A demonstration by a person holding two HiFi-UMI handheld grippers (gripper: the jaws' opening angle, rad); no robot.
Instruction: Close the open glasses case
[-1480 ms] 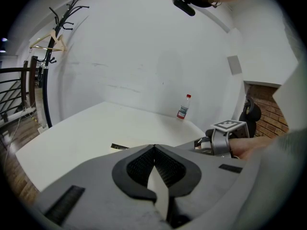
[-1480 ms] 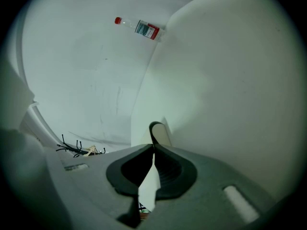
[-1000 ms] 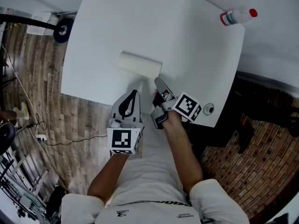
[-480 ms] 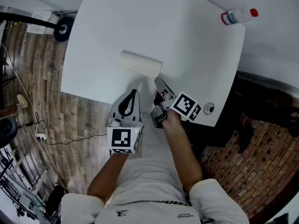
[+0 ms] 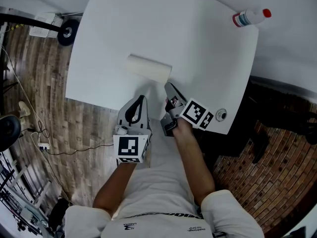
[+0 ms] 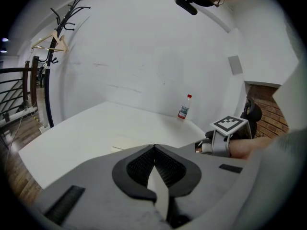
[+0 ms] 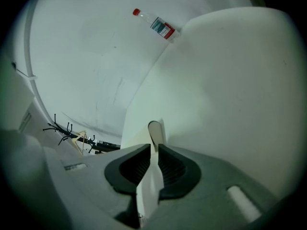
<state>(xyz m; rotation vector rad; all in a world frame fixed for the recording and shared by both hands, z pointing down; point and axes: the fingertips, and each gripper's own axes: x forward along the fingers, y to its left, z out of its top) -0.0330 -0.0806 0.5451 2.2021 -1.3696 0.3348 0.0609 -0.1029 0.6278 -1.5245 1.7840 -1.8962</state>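
Nearest me, both tools hover over the near edge of the smooth white worktop [image 5: 208, 48], and neither touches anything. The left tool [image 5: 142, 100] is clenched on nothing: its ribbed black pads meet at the tips. The right tool [image 5: 168, 87] is also empty, its jaws drawn almost together with only a thin slit between them.

Just beyond the tools lies the pale cream oblong glasses case [image 5: 148, 67]. It rests slantwise on the worktop, near the right tool's tip but apart from it. It has rounded ends and a matte, slightly soft-looking skin, and it sits low and long. From the right gripper view I see one rounded end, with what may be a flap beside it. I cannot tell whether the lid is raised or seated. My judgement is that the closing is not yet begun, since the case is untouched. What is left is reaching it, folding the lid over and pressing it home.

Well apart, at the far right corner, a clear plastic bottle with a red cap [image 5: 251, 17] lies on its side.
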